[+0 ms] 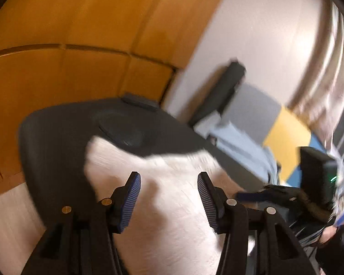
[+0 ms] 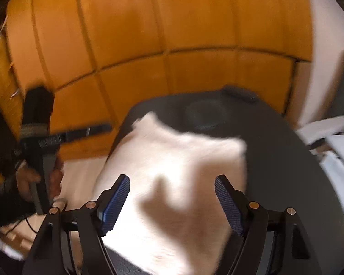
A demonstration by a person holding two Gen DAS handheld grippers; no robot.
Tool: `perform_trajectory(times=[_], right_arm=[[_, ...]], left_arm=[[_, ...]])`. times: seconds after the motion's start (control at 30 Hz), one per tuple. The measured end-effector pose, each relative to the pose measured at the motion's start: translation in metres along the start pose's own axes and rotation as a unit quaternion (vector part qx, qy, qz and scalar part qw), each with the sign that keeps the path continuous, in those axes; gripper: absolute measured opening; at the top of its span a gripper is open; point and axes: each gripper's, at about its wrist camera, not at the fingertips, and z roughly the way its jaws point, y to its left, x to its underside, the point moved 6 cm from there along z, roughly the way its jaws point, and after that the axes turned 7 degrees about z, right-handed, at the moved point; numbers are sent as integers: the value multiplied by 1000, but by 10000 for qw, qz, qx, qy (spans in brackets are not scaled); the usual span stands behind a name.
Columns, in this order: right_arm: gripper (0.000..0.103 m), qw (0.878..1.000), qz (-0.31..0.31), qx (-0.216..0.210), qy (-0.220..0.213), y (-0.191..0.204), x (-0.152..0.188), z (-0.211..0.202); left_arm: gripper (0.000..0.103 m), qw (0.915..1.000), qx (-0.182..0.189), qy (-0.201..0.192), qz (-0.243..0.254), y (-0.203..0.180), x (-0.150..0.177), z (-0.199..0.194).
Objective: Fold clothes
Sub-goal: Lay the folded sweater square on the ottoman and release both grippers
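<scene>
Both the left tongs (image 1: 169, 193) and right tongs (image 2: 172, 198) are hanging released and empty above the white garment (image 2: 172, 160), which is lying partly folded on the dark table (image 2: 286, 160), stretching straight ahead from both, neither clearly nearer.

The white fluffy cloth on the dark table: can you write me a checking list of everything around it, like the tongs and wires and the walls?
Surface: dark round table, with a shallow round dip near its far edge.
Job's things: white fluffy cloth lying on the table, blurred.
Clutter: small grey flat object at the table's far edge.
Grippers: left tongs open above the cloth; right tongs open above the cloth, holding nothing.
Cables: thin dark cable near the floor at left.
Surroundings: orange wooden panels, white wall, blue, yellow and grey blocks.
</scene>
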Motion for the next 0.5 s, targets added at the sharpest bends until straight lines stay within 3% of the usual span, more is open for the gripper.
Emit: perform_trajectory(times=[0.07, 0.1, 0.17, 0.23, 0.37, 0.43, 0.5], right_arm=[[78, 9984, 72, 34, 567, -6, 19, 30], [79, 9979, 181, 25, 616, -9, 30, 35], [79, 9980, 493, -26, 400, -16, 54, 32], [80, 9965, 790, -193, 187, -21, 69, 22], [80, 9970, 772, -78, 22, -21, 78, 18], [83, 9970, 779, 31, 24, -13, 77, 28], [84, 9964, 825, 204, 27, -6, 66, 25]], left_arm=[[45, 9979, -42, 635, 125, 3, 20, 33], [46, 9970, -61, 737, 232, 5, 26, 41], [47, 9974, -57, 585, 407, 6, 28, 42], [46, 9979, 42, 619, 206, 13, 26, 43], [46, 9982, -98, 562, 208, 12, 20, 39], [49, 9980, -397, 450, 188, 3, 16, 22], [55, 9944, -998, 304, 163, -4, 16, -5]])
